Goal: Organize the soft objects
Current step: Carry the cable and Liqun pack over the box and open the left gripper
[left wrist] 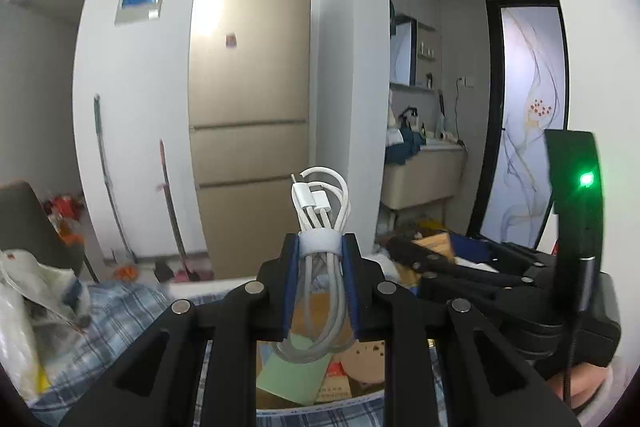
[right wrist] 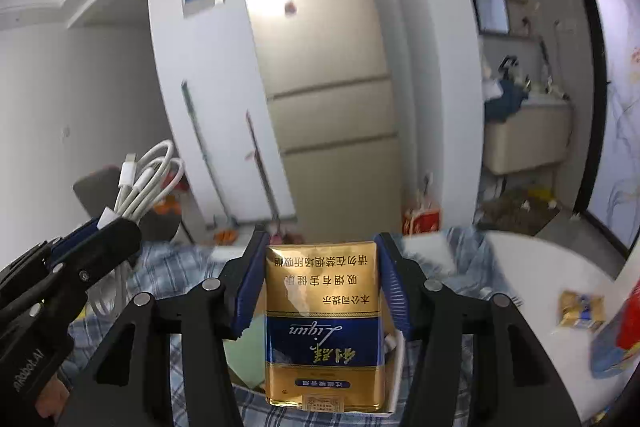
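My left gripper (left wrist: 320, 247) is shut on a coiled white charging cable (left wrist: 322, 211) bound by a white strap; its plugs stick up above the fingertips and the loop hangs down between the fingers. The same white cable (right wrist: 148, 175) and left gripper (right wrist: 106, 231) show at the left of the right wrist view. My right gripper (right wrist: 322, 247) is shut on a gold and blue cigarette pack (right wrist: 323, 319), held upside down and lifted above the table. The right gripper's black body (left wrist: 460, 267) lies to the right in the left wrist view.
Below both grippers lies a blue plaid cloth (right wrist: 192, 259) and an open box (left wrist: 292, 375) with a green card and papers. A white plastic bag (left wrist: 24, 307) sits at the left. A small gold packet (right wrist: 580, 309) lies on the white table (right wrist: 532, 267). A beige fridge (left wrist: 248, 107) stands behind.
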Available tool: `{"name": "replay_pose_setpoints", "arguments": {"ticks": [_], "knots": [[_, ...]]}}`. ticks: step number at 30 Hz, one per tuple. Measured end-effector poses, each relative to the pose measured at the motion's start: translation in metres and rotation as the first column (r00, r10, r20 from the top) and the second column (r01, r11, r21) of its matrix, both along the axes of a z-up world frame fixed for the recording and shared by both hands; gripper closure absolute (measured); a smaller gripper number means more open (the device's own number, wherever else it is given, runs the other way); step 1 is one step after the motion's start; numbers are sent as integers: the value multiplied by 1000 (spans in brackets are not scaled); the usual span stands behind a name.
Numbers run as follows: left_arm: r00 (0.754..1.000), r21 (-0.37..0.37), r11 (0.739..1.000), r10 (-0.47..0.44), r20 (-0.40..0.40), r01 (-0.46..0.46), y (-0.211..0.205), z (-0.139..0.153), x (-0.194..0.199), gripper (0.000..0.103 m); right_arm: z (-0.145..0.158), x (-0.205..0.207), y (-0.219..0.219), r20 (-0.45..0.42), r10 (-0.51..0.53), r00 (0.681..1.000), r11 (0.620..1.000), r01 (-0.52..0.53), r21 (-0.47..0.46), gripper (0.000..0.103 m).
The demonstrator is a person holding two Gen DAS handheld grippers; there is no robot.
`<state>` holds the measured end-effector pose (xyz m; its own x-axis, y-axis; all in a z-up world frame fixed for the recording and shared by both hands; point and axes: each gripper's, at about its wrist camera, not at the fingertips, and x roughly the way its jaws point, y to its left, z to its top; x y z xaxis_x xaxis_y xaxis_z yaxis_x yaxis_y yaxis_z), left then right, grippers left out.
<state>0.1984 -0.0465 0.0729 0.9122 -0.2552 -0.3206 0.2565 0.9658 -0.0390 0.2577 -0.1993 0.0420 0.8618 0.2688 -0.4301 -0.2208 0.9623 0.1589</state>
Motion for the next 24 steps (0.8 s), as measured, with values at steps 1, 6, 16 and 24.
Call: {"name": "replay_pose_setpoints", "arguments": {"ticks": [1,6,16,24], "knots": [[1000,7,1000,-2,-19,2,0,-8,6,81,-7,4,1,-20,4,1000,1000,-4,-3,50],[993,9,1000,-5,-119,6,4,-48,38,81,-45,30,5,-123,11,992,1000,-13,-14,50],[967,56,998,-16,-253,31,-1,-102,64,81,-71,49,-3,-207,22,978,1000,-19,18,49],[955,44,999,2,-296,12,5,-108,69,73,-74,51,2,-215,22,976,1000,-25,-11,30]]}}
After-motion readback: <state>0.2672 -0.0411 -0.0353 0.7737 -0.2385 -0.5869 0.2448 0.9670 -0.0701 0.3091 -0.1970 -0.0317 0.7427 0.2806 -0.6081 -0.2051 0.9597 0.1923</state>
